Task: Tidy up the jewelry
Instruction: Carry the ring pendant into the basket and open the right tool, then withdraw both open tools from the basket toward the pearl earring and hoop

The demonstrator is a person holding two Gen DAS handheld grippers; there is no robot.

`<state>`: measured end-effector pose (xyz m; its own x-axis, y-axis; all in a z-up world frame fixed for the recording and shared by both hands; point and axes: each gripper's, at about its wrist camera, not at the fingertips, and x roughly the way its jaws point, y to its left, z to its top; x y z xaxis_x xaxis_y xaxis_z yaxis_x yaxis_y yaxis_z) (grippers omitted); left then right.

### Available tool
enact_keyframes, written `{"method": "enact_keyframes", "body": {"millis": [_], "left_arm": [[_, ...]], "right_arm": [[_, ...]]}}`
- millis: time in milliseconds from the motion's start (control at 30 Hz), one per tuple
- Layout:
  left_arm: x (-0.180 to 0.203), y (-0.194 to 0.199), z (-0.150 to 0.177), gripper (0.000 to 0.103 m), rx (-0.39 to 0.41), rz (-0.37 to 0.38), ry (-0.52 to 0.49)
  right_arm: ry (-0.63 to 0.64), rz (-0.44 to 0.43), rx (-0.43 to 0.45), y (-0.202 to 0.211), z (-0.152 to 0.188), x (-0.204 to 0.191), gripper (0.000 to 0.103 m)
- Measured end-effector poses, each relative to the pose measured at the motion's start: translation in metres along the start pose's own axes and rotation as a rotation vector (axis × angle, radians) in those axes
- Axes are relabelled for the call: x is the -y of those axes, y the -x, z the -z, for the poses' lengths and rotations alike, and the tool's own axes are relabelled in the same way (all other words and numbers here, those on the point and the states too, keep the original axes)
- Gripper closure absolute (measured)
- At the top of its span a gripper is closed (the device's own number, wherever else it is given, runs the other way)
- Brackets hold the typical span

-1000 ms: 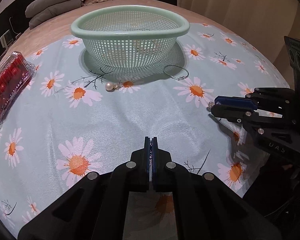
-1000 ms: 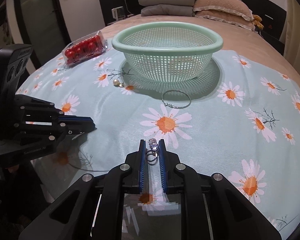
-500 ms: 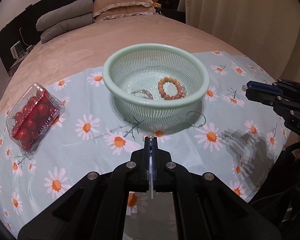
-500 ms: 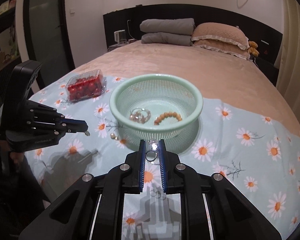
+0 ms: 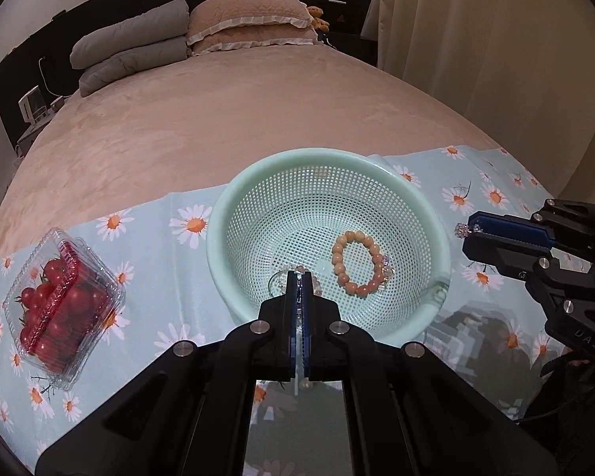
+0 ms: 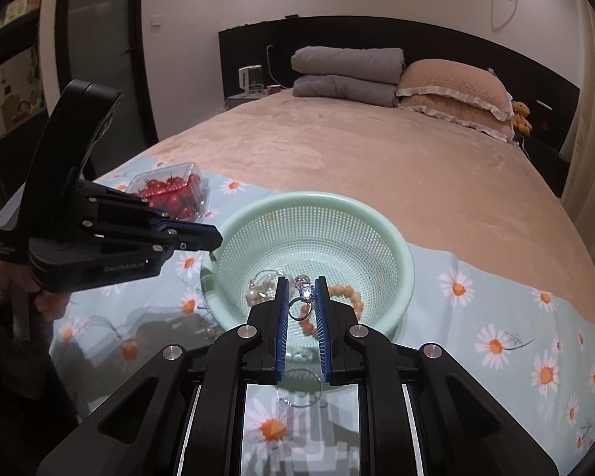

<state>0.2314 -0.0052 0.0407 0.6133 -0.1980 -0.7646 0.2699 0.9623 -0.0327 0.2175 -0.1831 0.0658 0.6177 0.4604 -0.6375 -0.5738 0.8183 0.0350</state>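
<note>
A pale green mesh basket (image 5: pixel 234 214) (image 6: pixel 400 254) stands on the daisy cloth. In it lie an orange bead bracelet (image 5: pixel 357 263) (image 6: pixel 351 293) and a silvery piece (image 6: pixel 258 289). My right gripper (image 6: pixel 302 289) is shut on a ring with a clear stone (image 6: pixel 305 291) and holds it above the basket's near side; the stone shows at its tip in the left wrist view (image 5: pixel 462 230). My left gripper (image 5: pixel 299 277) is shut above the basket's near left rim; something small hangs at its tip in the right wrist view (image 6: pixel 213 254). A thin hoop (image 6: pixel 299 388) lies on the cloth.
A clear box of cherry tomatoes (image 5: pixel 57 297) (image 6: pixel 170 190) sits on the cloth to the left. Beyond the cloth is the tan bedspread (image 5: pixel 218 119) with pillows and folded grey blankets at the headboard. A curtain hangs at the right.
Both grippers have risen from near the cloth and moved forward over the basket. The right gripper still holds the ring; the left stays shut.
</note>
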Motion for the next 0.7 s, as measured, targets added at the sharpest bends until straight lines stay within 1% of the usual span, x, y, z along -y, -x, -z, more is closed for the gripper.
{"method": "enact_keyframes", "body": {"millis": [167,267,433,467,500,533,567,600,633,667,700], "left_arm": [[0.001,-0.035,-0.002,0.101,-0.054,0.005,-0.015],[-0.002,-0.051,-0.001,0.101,-0.077,0.012,-0.015],[-0.007,-0.062,-0.003,0.101,-0.076,0.005,-0.011],[-0.008,-0.061,-0.004,0.098,-0.066,0.001,-0.006],[-0.009,-0.060,-0.004,0.085,-0.056,0.004,-0.003],[-0.012,-0.057,-0.005,0.072,-0.044,0.004,0.002],[-0.015,-0.052,-0.006,0.048,-0.025,0.010,0.012],[-0.017,-0.046,-0.006,0.036,-0.004,0.014,0.025],[-0.020,-0.040,-0.006,0.035,0.008,0.025,0.038],[-0.021,-0.036,-0.006,0.027,0.016,0.023,0.045],[-0.021,-0.031,-0.006,0.010,0.028,-0.002,0.044]], "right_arm": [[-0.040,0.019,-0.039,-0.041,0.000,0.018,0.090],[-0.055,0.017,-0.054,-0.056,0.005,0.023,0.089],[-0.075,0.012,-0.057,-0.067,0.012,0.031,0.088],[-0.076,0.011,-0.054,-0.068,0.012,0.031,0.088],[-0.077,0.018,-0.051,-0.068,0.012,0.032,0.088],[-0.079,0.029,-0.046,-0.066,0.013,0.032,0.079],[-0.082,0.040,-0.040,-0.064,0.013,0.032,0.071],[-0.086,0.051,-0.026,-0.061,0.013,0.032,0.055],[-0.091,0.059,-0.003,-0.055,0.013,0.032,0.045],[-0.093,0.065,0.018,-0.050,0.012,0.032,0.043],[-0.095,0.070,0.037,-0.044,0.012,0.031,0.038]]}}
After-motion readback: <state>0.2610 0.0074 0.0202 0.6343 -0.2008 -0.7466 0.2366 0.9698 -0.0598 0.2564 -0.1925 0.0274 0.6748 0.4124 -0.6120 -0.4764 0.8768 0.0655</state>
